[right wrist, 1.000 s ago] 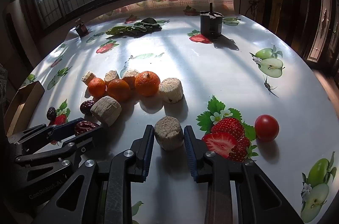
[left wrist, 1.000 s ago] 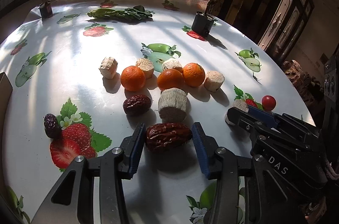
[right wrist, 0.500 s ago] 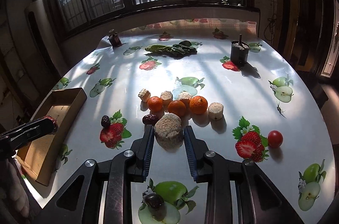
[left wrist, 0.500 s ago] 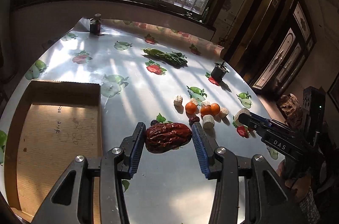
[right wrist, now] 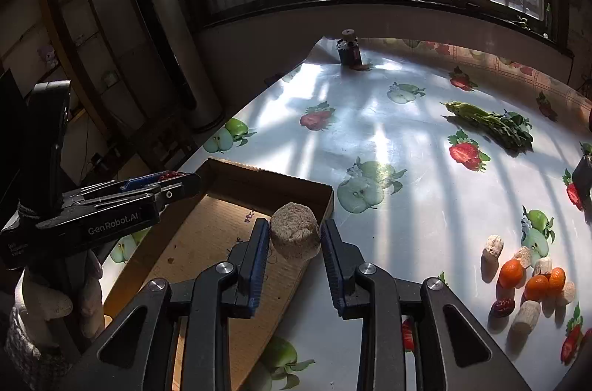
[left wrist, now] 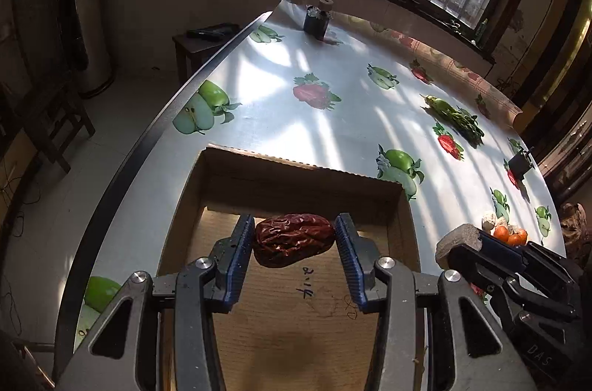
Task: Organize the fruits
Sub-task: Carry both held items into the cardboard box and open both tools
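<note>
My left gripper is closed on a wrinkled red date, pinched end to end along its long axis, with both blue pads pressing its tips. It hangs above the open cardboard box, over the far half of the brown floor. The date looks light, with leathery, slightly glossy skin; I judge it firm enough to take a modest squeeze but liable to pivot or slip out, since only its narrow ends are caught. A hold across the fat middle would be steadier.

My right gripper is narrowed around a pale, rough-skinned cylindrical chunk, gripped on its curved sides with the flat top facing up. It sits over the near right corner of the box, just inside the right wall. It looks dry, fibrous and stiff, so the pads should bite well; I would guess it is heavier than the date yet still light, and crumbly at the edges if crushed.

Both hands tilt steeply downward toward the box, side by side, with the left one further left over the table. On the table at the far right lie the rest of the fruit: small oranges, more pale chunks and another dark date, well apart from the box.
</note>
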The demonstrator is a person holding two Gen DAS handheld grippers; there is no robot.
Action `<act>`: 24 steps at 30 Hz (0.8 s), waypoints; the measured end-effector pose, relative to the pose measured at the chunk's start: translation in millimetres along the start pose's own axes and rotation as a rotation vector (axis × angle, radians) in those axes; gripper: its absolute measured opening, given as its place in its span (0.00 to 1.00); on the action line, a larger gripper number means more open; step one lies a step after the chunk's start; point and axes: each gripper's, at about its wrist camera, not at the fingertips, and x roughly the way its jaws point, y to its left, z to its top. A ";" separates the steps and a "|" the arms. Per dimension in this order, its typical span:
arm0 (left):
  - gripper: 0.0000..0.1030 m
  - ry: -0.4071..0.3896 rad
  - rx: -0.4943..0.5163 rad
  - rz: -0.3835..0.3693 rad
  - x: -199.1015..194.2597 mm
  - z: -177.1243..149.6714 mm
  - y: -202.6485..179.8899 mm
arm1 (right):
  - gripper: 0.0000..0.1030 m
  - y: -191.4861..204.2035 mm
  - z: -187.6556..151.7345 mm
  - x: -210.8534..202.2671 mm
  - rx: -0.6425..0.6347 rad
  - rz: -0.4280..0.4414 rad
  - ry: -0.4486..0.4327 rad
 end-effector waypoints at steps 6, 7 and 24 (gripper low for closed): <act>0.43 0.083 -0.059 -0.003 39.9 -3.4 21.3 | 0.31 13.9 -2.8 67.2 -0.030 -0.015 0.098; 0.43 0.098 -0.065 -0.007 45.8 -4.0 23.3 | 0.31 15.0 -3.4 75.2 -0.036 -0.021 0.110; 0.53 0.035 -0.129 -0.004 12.1 -7.9 32.0 | 0.53 14.6 -2.8 56.4 -0.071 -0.084 0.038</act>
